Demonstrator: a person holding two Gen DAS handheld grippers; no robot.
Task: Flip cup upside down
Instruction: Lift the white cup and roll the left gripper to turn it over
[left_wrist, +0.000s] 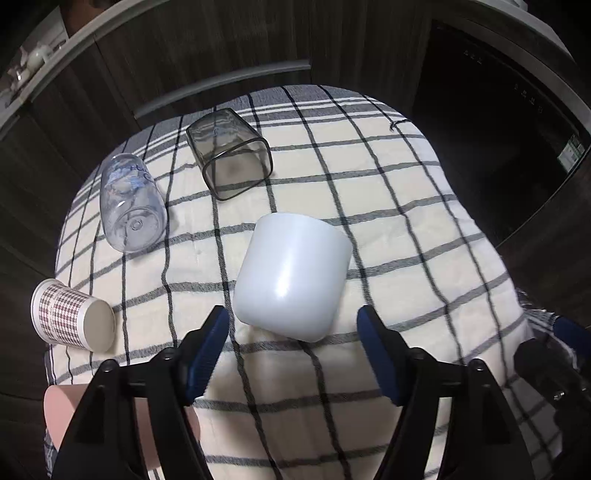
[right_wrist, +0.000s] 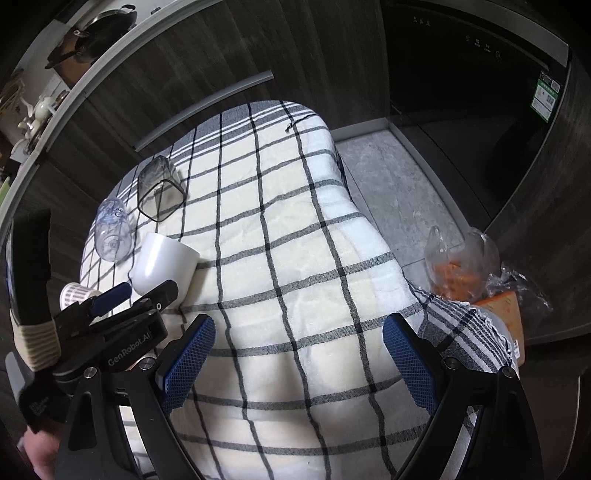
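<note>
My left gripper is hanging released over the checked cloth, its blue pads spread wide to either side of the white cup and touching neither wall. That cup is lying on its side near the middle of the cloth, its closed bottom facing me and its mouth pointing away. Beyond it, a smoky square tumbler is lying on its side, and just left of that a clear glass with blue print is lying tipped over as well. A houndstooth paper cup is lying at the cloth's left edge. My right gripper is also standing released, hovering over bare cloth well to the right of the cups, holding nothing. A plastic bag with something orange is sitting beyond the cloth's right edge.
</note>
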